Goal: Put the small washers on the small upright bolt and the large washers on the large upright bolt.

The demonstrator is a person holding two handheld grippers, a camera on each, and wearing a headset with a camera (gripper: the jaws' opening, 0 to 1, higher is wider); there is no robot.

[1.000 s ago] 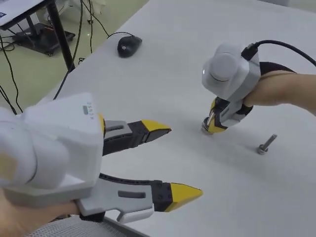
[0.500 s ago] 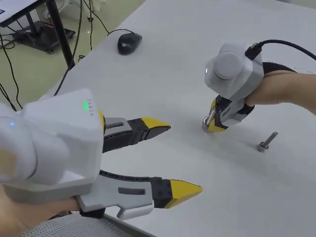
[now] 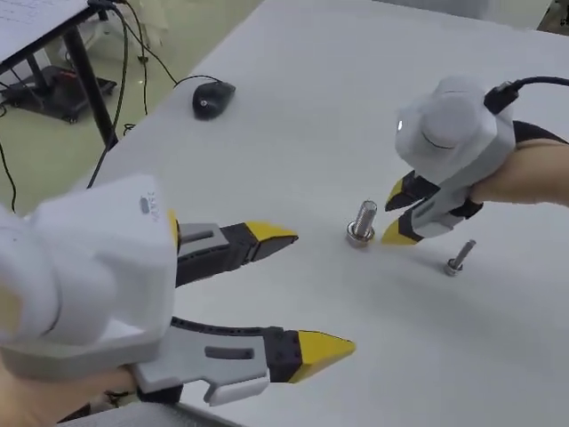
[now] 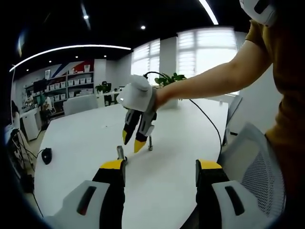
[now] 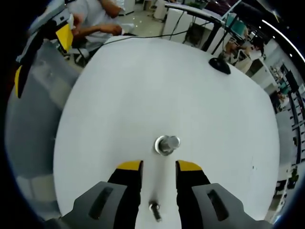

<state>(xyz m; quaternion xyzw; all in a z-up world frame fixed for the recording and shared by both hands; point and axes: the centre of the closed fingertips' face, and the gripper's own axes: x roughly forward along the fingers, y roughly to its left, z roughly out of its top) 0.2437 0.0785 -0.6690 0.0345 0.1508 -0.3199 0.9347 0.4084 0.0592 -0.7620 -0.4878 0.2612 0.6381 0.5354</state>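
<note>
The left gripper (image 3: 320,289) hangs at the surface's (image 3: 293,116) near edge, fingers apart; the large bolt (image 3: 362,222) stands further in, now uncovered; the right gripper (image 3: 394,215) has backed off it, fingers apart and empty, so a washer was probably just delivered; the small bolt (image 3: 459,257) is just beyond.

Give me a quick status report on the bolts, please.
Left gripper open, empty. Right gripper open, beside large bolt. Small bolt apart, untouched. Mouse well aside.
</note>
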